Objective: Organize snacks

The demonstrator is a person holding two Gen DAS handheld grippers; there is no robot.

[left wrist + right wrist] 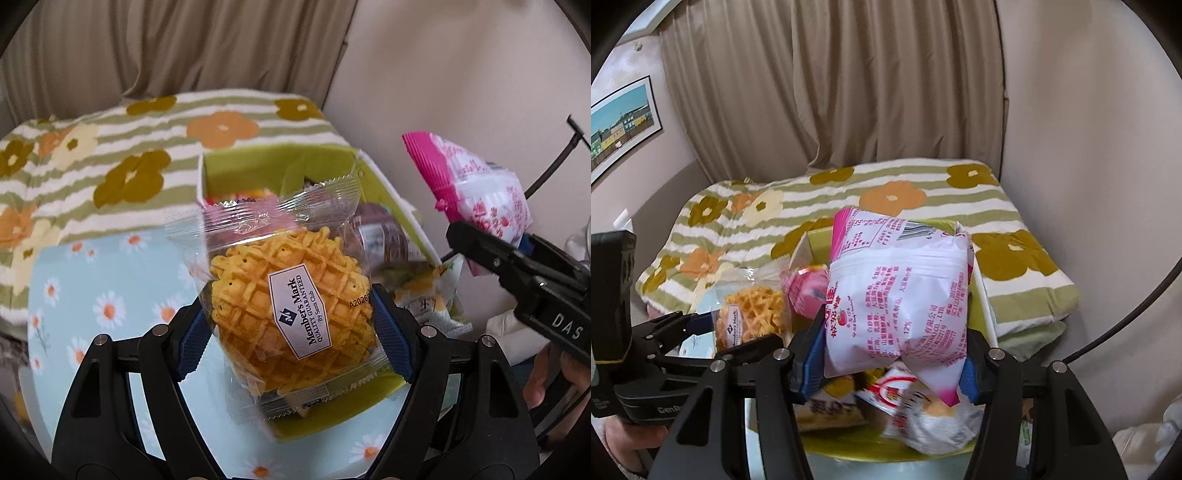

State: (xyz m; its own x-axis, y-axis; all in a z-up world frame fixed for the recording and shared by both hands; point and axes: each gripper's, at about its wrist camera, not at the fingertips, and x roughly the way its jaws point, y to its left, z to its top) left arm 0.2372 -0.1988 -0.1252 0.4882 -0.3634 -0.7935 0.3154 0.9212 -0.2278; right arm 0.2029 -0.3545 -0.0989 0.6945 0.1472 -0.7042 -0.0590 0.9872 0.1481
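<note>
Left tool (291, 317) grips a clear-wrapped golden waffle biscuit (288, 306); right tool (894, 354) grips a pink-white packet (897, 295).

The left gripper (291, 314) is closed on a wrapped waffle cookie (291, 306), its blue-padded fingers (190, 339) pressing both sides of the wrapper, above the near end of a green box (332, 417). The right gripper (895, 354) is clamped on a pink-and-white snack bag (897, 295), held over the same box to the right of the left gripper. A bare hand (546, 376) grips the right gripper's handle.
</note>
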